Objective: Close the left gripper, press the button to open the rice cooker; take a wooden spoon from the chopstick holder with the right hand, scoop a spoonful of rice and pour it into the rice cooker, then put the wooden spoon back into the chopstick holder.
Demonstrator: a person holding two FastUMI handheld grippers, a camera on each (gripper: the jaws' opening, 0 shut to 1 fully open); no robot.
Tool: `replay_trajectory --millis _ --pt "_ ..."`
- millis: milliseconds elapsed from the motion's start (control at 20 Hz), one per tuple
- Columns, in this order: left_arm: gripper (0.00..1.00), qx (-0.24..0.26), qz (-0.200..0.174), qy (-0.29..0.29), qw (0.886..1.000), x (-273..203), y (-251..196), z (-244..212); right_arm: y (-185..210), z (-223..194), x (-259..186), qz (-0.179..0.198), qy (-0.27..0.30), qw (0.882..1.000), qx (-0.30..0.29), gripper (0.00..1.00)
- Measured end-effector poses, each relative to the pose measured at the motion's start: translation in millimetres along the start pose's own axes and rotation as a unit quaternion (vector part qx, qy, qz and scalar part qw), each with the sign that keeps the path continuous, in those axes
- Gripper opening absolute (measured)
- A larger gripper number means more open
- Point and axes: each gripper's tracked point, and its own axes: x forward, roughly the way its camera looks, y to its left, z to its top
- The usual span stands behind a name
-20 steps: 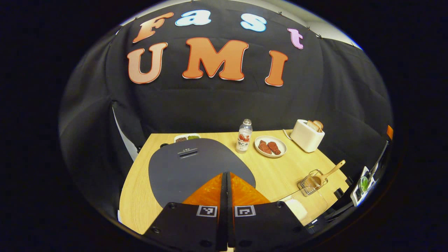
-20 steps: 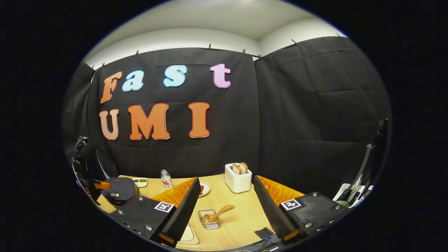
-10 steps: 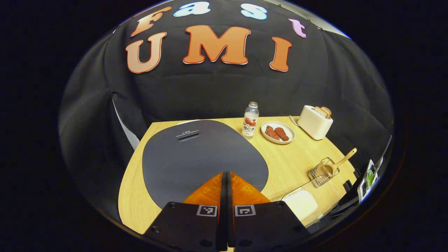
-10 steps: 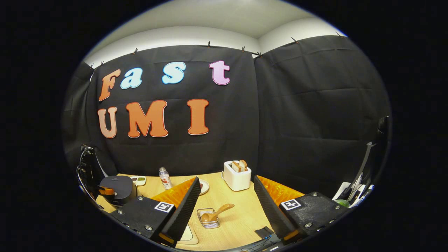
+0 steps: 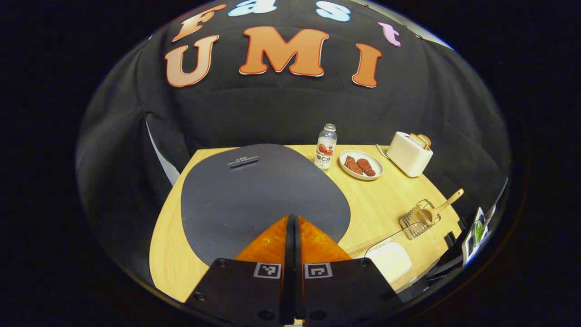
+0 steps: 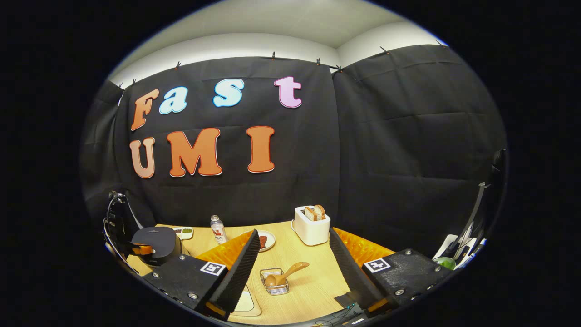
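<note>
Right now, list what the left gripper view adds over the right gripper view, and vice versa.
Left gripper view: the shut left gripper close over the rice cooker lid, its slot plain. Right gripper view: the open right gripper, the ceiling, a small dish behind the cooker. Both: bottle, plate, toaster, wooden spoon in its holder.

No words or numbers can be read clearly here. The wide dark grey lid of the rice cooker (image 5: 254, 190) has a tiny line of pale print (image 5: 244, 160) just above its slot, too small to read. The small clear plastic bottle (image 5: 326, 147) wears a white label with a red picture and some blurry writing. The left gripper (image 5: 290, 218) carries two square black-and-white code marks (image 5: 268, 270), side by side. The right gripper (image 6: 294, 230) has one such mark (image 6: 213, 268) on each finger base.
</note>
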Motion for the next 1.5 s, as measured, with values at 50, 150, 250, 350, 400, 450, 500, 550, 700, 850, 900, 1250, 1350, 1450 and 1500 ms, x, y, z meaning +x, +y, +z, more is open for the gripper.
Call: replay_trajectory --millis 50,150,250,350,400,450,500,550,700,850,900,1250,1350,1450,1500 --pt "0.05 0.0 0.005 -0.013 1.0 -1 1 4 -1 1 -2 0.0 -0.003 1.0 -0.001 0.95" --pt "0.05 0.005 0.011 -0.018 1.0 -4 1 9 -4 2 -3 -0.002 -0.005 1.0 -0.007 0.95" --pt "0.0 0.001 0.018 -0.031 0.999 -15 -1 20 -9 7 -7 -0.005 -0.011 1.0 -0.007 0.95" --pt "0.04 0.003 0.023 -0.078 0.997 -36 -1 54 -11 9 -10 -0.004 -0.015 1.0 -0.003 0.95" --pt "0.05 0.005 0.027 -0.102 0.994 -50 0 74 -12 8 -11 -0.004 -0.017 1.0 -0.003 0.95" --pt "0.04 0.007 0.033 -0.129 0.991 -65 3 93 -14 9 -12 -0.004 -0.018 1.0 -0.002 0.95" --pt "0.04 0.007 0.038 -0.154 0.987 -84 7 112 -13 10 -12 -0.003 -0.02 1.0 -0.002 0.95" --pt "0.04 0.003 0.037 -0.173 0.984 -103 8 127 -13 11 -14 -0.001 -0.022 1.0 -0.002 0.95" --pt "0.04 -0.011 0.047 -0.233 0.971 -152 20 158 -10 17 -14 0.005 -0.034 0.999 -0.003 0.95" --pt "0.05 -0.012 0.074 -0.267 0.961 -194 38 171 -3 20 -10 0.022 -0.047 0.999 0.006 0.95" --pt "0.05 -0.013 0.084 -0.271 0.959 -204 45 171 0 21 -8 0.028 -0.052 0.998 0.012 0.95" --pt "0.05 -0.03 0.162 -0.307 0.937 -253 90 166 -8 -4 30 0.03 -0.058 0.997 0.05 0.95" --pt "0.22 -0.038 0.186 -0.303 0.934 -263 103 160 -12 -20 47 0.029 -0.049 0.996 0.063 0.95" --pt "0.37 -0.046 0.196 -0.313 0.928 -275 107 160 -14 -40 65 0.032 -0.033 0.996 0.077 0.95" --pt "0.36 -0.052 0.198 -0.318 0.926 -279 107 158 -15 -50 75 0.034 -0.028 0.996 0.08 0.95"
